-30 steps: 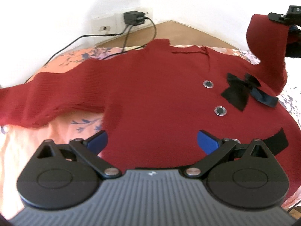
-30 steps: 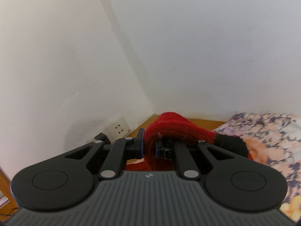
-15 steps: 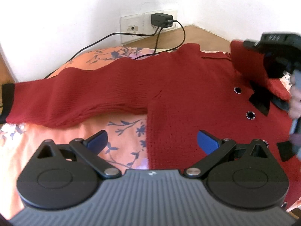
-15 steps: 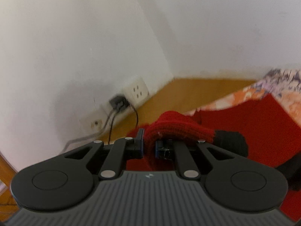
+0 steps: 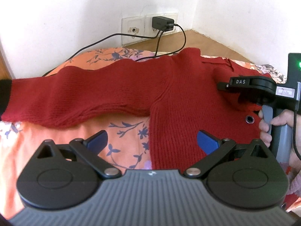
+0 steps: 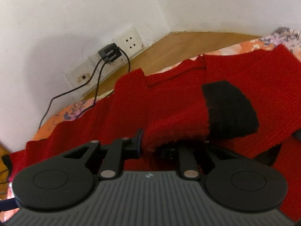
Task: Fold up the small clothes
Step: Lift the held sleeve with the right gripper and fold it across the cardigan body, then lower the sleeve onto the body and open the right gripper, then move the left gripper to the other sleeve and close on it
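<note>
The right gripper (image 5: 222, 85), lettered "DAS", clamps the red knitted cardigan's (image 5: 184, 98) black-cuffed sleeve (image 6: 188, 124) over its body; the left gripper (image 5: 152, 141) gapes empty.

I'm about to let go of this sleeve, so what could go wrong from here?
The right gripper pinches the folded sleeve well short of its black cuff, so the cuff end may land crooked on the sweater. The charger cable touches the sweater's top edge and could snag the other sleeve.
</note>
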`<state>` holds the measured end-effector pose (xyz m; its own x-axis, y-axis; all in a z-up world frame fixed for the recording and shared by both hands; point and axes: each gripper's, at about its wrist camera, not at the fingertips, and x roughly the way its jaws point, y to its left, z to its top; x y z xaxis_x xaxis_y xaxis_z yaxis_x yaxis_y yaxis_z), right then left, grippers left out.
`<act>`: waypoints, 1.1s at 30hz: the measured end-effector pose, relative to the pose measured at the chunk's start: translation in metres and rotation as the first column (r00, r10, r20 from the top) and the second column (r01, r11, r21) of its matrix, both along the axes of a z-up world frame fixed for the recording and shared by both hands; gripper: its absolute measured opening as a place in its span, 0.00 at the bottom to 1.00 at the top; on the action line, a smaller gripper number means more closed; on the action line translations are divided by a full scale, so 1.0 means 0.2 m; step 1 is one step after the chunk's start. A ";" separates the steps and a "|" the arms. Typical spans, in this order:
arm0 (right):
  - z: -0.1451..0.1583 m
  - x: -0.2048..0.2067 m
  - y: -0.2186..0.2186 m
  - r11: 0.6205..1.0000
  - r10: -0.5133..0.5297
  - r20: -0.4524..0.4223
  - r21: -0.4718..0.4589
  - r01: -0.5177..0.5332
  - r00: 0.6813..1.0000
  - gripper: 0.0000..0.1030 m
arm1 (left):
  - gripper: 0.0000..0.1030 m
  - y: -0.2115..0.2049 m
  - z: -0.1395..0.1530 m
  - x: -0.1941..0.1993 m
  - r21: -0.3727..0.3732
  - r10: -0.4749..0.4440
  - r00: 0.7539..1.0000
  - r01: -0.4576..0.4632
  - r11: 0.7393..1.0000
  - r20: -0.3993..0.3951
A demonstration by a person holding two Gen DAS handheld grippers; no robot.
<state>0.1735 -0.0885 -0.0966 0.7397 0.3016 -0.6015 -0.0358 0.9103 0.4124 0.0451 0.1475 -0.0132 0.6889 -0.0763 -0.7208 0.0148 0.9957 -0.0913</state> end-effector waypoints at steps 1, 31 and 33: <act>0.00 0.00 0.00 1.000 0.007 -0.002 0.008 -0.007 1.000 0.36 | 1.00 0.00 0.00 0.00 -0.001 -0.001 1.000 0.001 1.000 -0.001; 0.41 -0.58 -0.69 0.987 -0.163 -0.101 -0.014 0.163 0.981 0.72 | 1.00 -0.49 0.14 0.20 0.111 -0.279 0.957 0.270 0.957 0.079; 0.38 -0.58 -0.77 0.981 -0.190 -0.122 0.014 0.193 0.974 0.72 | 1.00 -0.55 0.13 0.23 0.117 -0.288 0.956 0.280 0.953 0.061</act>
